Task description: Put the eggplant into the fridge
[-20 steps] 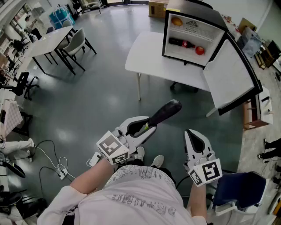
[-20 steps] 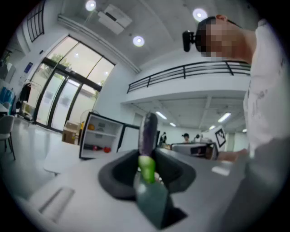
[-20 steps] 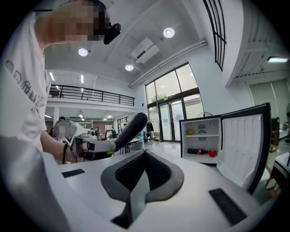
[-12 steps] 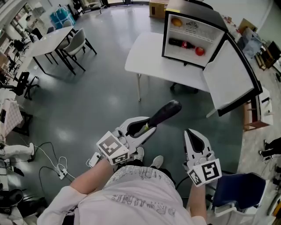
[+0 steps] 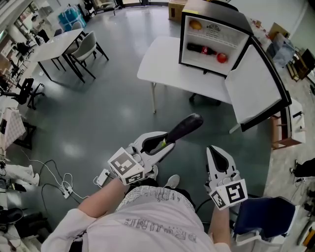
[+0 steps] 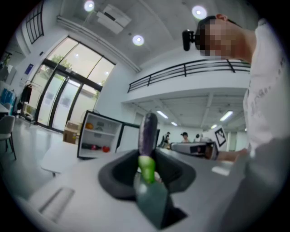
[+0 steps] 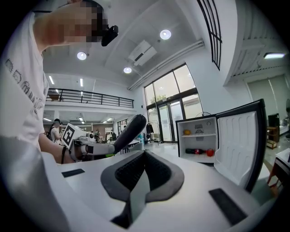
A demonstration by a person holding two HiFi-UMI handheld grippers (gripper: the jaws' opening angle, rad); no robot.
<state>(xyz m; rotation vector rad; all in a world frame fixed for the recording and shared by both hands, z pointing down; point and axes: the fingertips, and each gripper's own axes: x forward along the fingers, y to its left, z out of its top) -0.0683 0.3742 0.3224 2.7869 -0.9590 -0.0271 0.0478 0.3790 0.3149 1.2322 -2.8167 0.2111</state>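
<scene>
At lower centre, left gripper [image 5: 165,142] jaws clench the eggplant [image 5: 183,127] by its stem, aimed toward the fridge [image 5: 211,42]; right gripper [image 5: 219,160] jaws closed, empty.

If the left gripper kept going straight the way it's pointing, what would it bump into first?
Probably the open white door of the small black fridge. The left gripper, shut on the dark purple eggplant, aims about there across the grey floor. Depth is hard to judge.
</scene>
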